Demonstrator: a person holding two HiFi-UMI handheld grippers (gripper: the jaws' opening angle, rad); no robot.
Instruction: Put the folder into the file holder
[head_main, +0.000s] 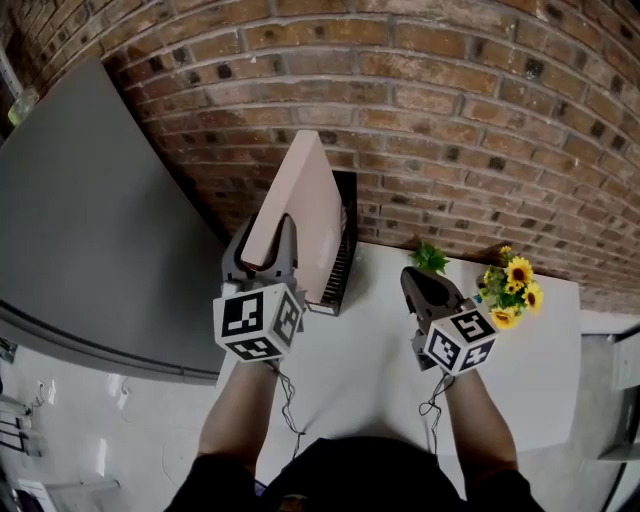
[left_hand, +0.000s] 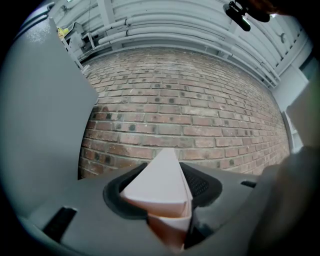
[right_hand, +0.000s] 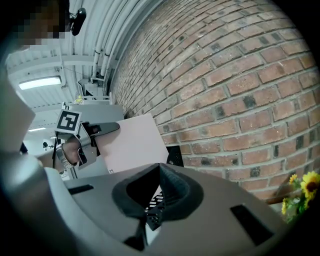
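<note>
Two forearms (head_main: 235, 425) are seen at the lower edge of the head view, each carrying a gripper over the white tabletop (head_main: 370, 370). The left gripper (head_main: 265, 240) is clamped on the lower corner of a pale pink folder (head_main: 305, 195), which is held upright at the left side of the black mesh file holder (head_main: 345, 255) in the tabletop's far-left corner, against the brick wall (head_main: 450, 120). Whether its lower edge is inside cannot be told. The right gripper (head_main: 412, 278) is closed and empty, near sunflowers (head_main: 512, 285) at the far edge.

From the left gripper view, the folder is pinched between the jaws, with the wall ahead.

From the right gripper view, the jaws are pressed together with nothing between them; the holder and folder are seen beyond.
</note>
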